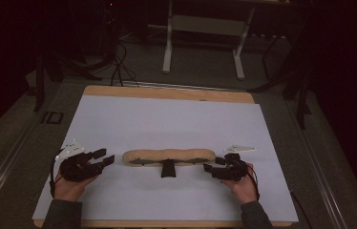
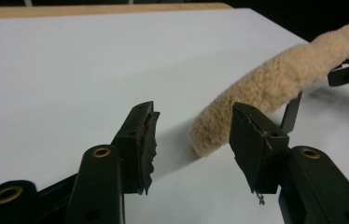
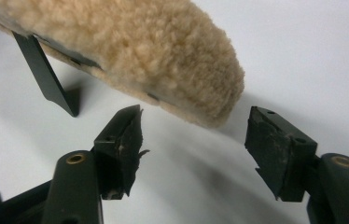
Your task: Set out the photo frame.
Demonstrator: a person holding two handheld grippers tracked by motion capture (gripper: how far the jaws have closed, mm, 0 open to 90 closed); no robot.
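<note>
Both tongs [image 1: 109, 159] [image 1: 208, 168] agape, empty.

High view dim overall; room beyond worktop [image 1: 119, 119] nearly black, corners darkest. White sheet [image 1: 167, 124] brightest area, grey-blue cast, no glare. Picture soft, grainy, low detail. Left claw view brighter: sheet evenly lit, near-white; fleece pad [image 2: 275, 84] casts soft shadow on sheet near its end; far end of pad slightly blurred. Right claw view: soft diffuse shadows under pad [image 3: 130, 51] and black bracket [image 3: 46, 77]; fleece texture fairly sharp, near claw parts at bottom edge blurred.
</note>
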